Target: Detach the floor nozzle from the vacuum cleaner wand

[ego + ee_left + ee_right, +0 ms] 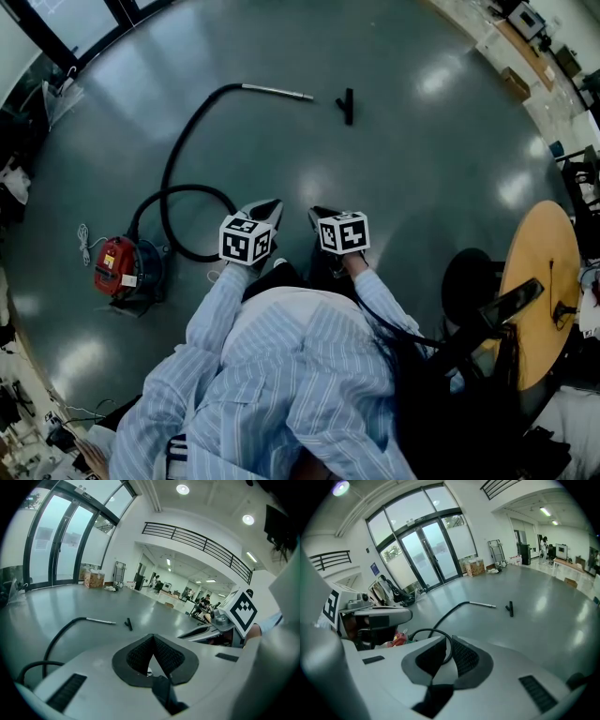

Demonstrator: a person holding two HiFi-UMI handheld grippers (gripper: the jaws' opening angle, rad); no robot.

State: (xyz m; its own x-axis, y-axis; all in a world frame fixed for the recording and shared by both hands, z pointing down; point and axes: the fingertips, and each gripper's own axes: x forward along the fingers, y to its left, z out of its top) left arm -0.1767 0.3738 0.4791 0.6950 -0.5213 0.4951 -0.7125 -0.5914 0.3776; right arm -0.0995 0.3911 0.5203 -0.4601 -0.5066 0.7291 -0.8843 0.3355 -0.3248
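Floor nozzle (347,105) lies just past the wand's (277,92) metal tip, apart from it and well ahead of my two grippers: left gripper (272,204) jaws pressed together, right gripper (317,213) jaws a crack apart, gripping nothing. From the wand one black hose (178,178) loops back to one red vacuum cleaner (120,267)

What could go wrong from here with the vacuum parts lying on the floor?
The black flexible hose loops close in front of the person, so a step forward might snag it and tug the red canister vacuum. The small black floor nozzle lies loose, apart from the silver metal wand tip. It is dark against the grey floor, so it could be stepped on or kicked.
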